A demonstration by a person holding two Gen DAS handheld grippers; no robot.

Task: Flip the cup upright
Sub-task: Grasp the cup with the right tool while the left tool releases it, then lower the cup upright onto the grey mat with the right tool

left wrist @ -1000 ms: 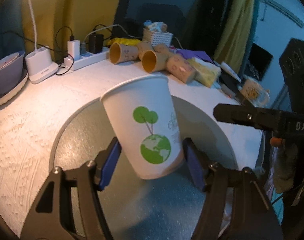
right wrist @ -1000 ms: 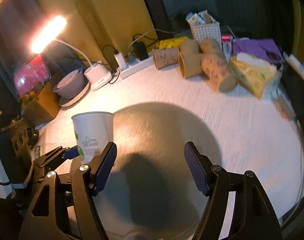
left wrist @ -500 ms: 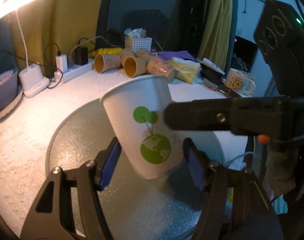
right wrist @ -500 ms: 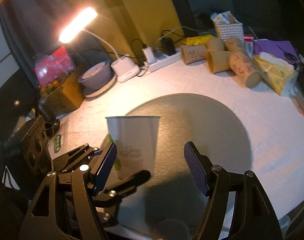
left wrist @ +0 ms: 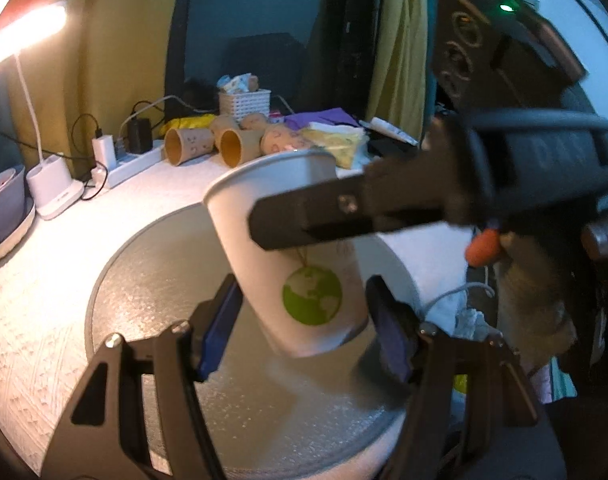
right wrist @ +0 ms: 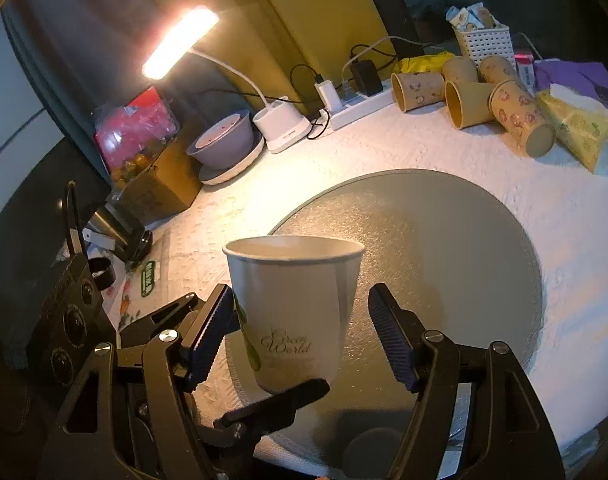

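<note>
A white paper cup [left wrist: 292, 264] with a green globe print stands mouth up, slightly tilted, above the round grey mat [left wrist: 152, 312]. My left gripper [left wrist: 304, 320] is shut on its lower part, pads against both sides. In the right wrist view the cup [right wrist: 292, 312] sits between my right gripper's [right wrist: 304, 340] open fingers, which flank it without clear contact. One right finger [left wrist: 344, 216] crosses in front of the cup in the left wrist view. The left gripper's fingers [right wrist: 272, 404] show low under the cup.
Several brown paper cups [right wrist: 468, 100] lie on their sides at the table's back, beside a yellow tissue pack [right wrist: 576, 128], a white basket [right wrist: 484, 44] and a power strip [right wrist: 356, 108]. A lit desk lamp [right wrist: 280, 124] and a bowl [right wrist: 224, 144] stand back left.
My right gripper has moved in toward the cup, so that its open fingers now flank it. The left gripper keeps holding the cup, raised slightly and turned.
</note>
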